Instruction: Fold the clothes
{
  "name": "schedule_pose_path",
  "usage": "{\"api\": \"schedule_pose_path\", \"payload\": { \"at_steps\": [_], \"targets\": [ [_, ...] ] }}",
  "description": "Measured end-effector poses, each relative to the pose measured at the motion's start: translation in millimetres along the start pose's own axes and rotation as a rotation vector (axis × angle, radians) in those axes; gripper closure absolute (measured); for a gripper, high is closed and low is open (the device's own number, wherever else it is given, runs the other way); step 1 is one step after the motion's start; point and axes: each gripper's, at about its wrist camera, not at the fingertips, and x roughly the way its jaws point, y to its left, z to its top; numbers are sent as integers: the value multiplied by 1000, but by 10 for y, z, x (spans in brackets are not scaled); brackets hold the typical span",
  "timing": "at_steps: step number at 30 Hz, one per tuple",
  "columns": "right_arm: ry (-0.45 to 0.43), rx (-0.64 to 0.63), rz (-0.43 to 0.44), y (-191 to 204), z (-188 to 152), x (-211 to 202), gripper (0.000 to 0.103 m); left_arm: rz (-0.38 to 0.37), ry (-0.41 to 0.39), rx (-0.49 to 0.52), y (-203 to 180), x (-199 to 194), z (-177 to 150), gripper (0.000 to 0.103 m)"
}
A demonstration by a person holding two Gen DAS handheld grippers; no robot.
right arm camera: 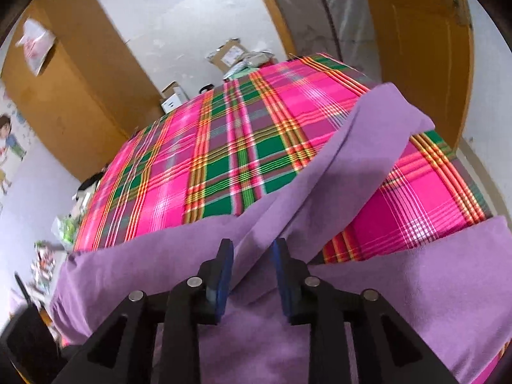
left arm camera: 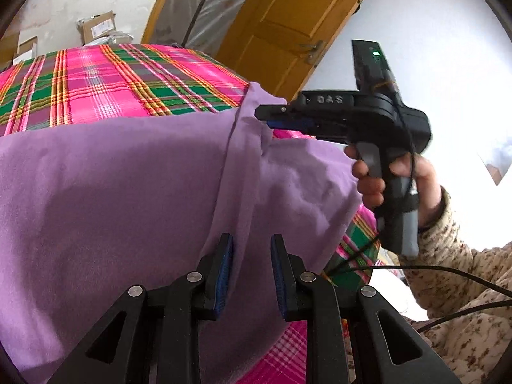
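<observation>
Purple garment [left arm camera: 112, 192]: spread over bed with pink-and-green plaid cover [left arm camera: 96, 83]; one long strip of cloth raised off the cover, stretched between both tools.

Left tool [left arm camera: 251, 275]: black frame, blue pads; seen from own camera, low over the garment near bed edge, pointed along the raised fold. Fingers apart but narrowed, a ridge of purple cloth running up between them; appeared pinched on that fold, though contact with pads not fully confirmed.

Right tool [left arm camera: 267, 118]: seen in left view, held level, pointing left toward the far corner of the garment. Tips together on the cloth edge, fabric hanging down from them. From own camera [right arm camera: 251, 275], purple fold passed between blue pads, gripped.

Right hand [left arm camera: 393, 179]: wrapped around pistol-style handle, fingers curled on grey trigger, wrist bent slightly upward. Patterned beige sleeve [left arm camera: 454, 265] extending down to lower right. Black cable [left arm camera: 448, 270] trailing from handle across sleeve.

Surroundings: cardboard boxes [left arm camera: 96, 27] against white wall beyond bed; wooden door [left arm camera: 288, 22] ajar at upper right; wooden wardrobe [right arm camera: 73, 73] at left in right view, cartoon wall sticker [right arm camera: 11, 140] beside it.
</observation>
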Motion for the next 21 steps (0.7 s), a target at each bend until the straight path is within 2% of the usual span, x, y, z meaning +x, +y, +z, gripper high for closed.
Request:
{"api": "schedule_pose_path", "payload": {
  "at_steps": [5, 10, 12, 13, 14, 18, 21],
  "targets": [
    [22, 25, -32, -84, 130, 164, 76, 3, 8, -4, 4, -2, -24, 79],
    [46, 82, -25, -205, 243, 324, 76, 5, 11, -9, 10, -4, -35, 79],
    [45, 99, -12, -232, 269, 356, 82, 10, 12, -9, 3, -7, -42, 79],
    [42, 97, -11, -235, 272, 359, 93, 27, 14, -7, -9, -17, -56, 79],
    [40, 89, -12, -234, 274, 361, 98, 44, 16, -4, -20, -27, -71, 79],
    [14, 71, -6, -226, 246, 297, 100, 111, 26, 8, -68, -68, -131, 79],
    [-12, 71, 0, -240, 222, 199, 100, 202, 37, 81, -213, -88, -192, 79]
  ]
}}
